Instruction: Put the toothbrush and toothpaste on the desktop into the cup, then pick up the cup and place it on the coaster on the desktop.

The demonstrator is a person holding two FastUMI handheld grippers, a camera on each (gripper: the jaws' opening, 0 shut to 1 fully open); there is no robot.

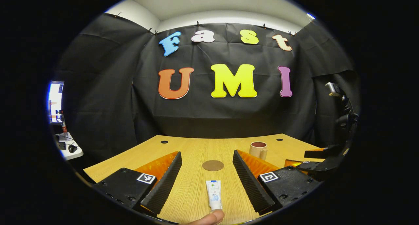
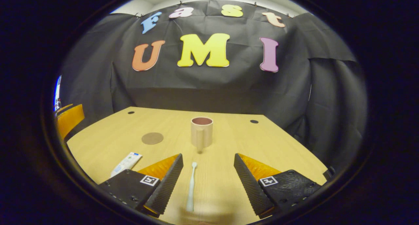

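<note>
A white toothpaste tube lies on the wooden desktop between the fingers of my open left gripper, and a fingertip touches its near end. Beyond it sits the round brown coaster. The beige cup stands upright to the right. In the right gripper view, a pale toothbrush lies lengthwise between the fingers of my open right gripper, pointing at the cup. The coaster and the toothpaste lie off to the left.
The other gripper shows at the right edge of the left gripper view. An orange gripper part shows at the left of the right gripper view. The desktop has dark cable holes near its far corners.
</note>
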